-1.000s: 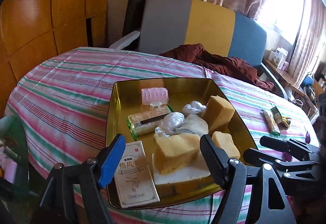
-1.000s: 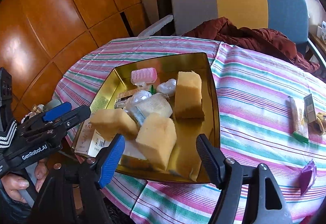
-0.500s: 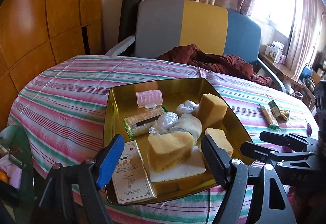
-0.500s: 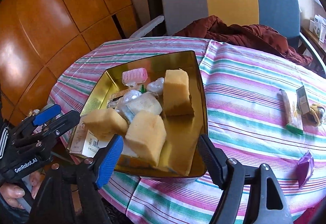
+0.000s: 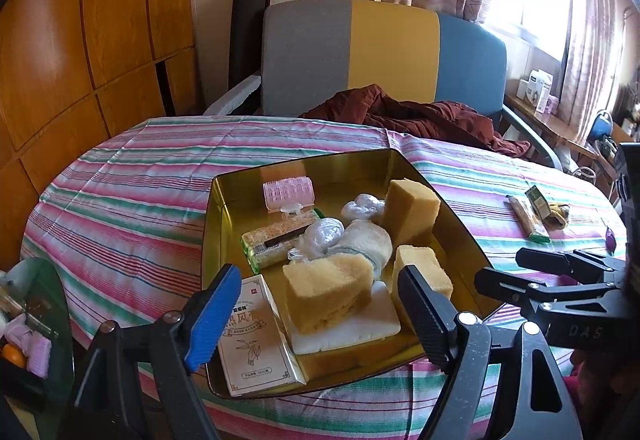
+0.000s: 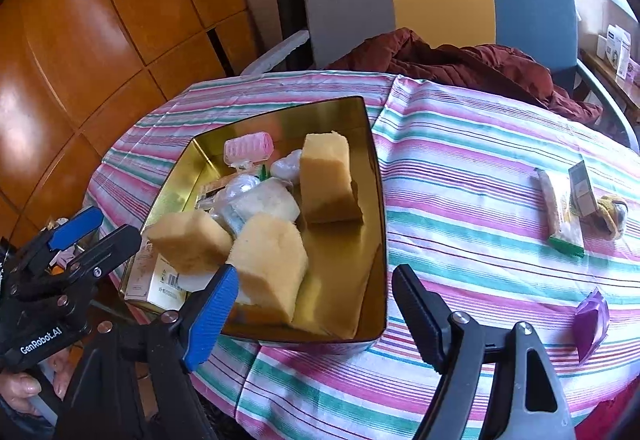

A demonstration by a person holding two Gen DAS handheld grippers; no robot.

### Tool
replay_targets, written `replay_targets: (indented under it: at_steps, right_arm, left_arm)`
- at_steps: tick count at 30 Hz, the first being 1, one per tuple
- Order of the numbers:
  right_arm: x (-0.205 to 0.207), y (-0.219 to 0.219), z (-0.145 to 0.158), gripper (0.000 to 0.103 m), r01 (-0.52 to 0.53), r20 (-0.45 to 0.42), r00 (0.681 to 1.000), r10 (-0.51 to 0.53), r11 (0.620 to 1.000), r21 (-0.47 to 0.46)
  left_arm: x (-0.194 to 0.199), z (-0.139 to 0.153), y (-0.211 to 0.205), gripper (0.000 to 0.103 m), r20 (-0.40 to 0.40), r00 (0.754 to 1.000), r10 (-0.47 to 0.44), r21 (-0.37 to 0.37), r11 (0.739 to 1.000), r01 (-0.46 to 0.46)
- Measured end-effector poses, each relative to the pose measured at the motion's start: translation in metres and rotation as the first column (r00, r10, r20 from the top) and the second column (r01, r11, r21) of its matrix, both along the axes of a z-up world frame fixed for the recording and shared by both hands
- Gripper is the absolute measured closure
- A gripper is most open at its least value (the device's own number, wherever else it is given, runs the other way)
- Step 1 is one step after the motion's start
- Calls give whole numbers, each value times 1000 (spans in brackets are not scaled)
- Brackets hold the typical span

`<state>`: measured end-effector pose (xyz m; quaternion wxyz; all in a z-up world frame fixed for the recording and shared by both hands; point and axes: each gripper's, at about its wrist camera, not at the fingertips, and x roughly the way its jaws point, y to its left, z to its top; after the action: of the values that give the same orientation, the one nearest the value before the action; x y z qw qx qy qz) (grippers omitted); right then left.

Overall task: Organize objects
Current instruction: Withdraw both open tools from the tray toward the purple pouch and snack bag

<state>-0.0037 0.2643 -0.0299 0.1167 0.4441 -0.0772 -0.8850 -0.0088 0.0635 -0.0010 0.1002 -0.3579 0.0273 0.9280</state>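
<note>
Both tongs hang over the near edge of the gold tray [image 5: 224,224]. The left tongs [image 5: 316,314] have just been opening and stand wide, with nothing in them. The right tongs [image 6: 314,310] have just been opening too, wide and empty. The tray sits on the striped surface [image 6: 460,167]. In it lie three sponges [image 6: 326,175], a pink roller [image 5: 289,193] and a box [image 5: 256,344]. A purple packet [image 6: 591,322] lies on the surface, apart from the tray.

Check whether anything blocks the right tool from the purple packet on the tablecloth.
Nothing visible does. The purple packet lies alone on the striped tablecloth, right of the gold tray. The right tool hangs open and empty above the tray's near corner, with bare cloth between.
</note>
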Motion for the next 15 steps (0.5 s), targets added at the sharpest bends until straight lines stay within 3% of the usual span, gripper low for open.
replay_targets:
  at_steps: [6, 15]
  right_arm:
    - [0, 16, 2, 23, 47, -1, 999, -47, 999, 17]
    - [-2, 80, 3, 23, 200, 26, 979, -202, 978, 55]
  left_arm:
    - [2, 2, 6, 22, -14, 1000, -9, -26, 1000, 9]
    - [3, 5, 24, 22, -22, 998, -59, -51, 997, 58]
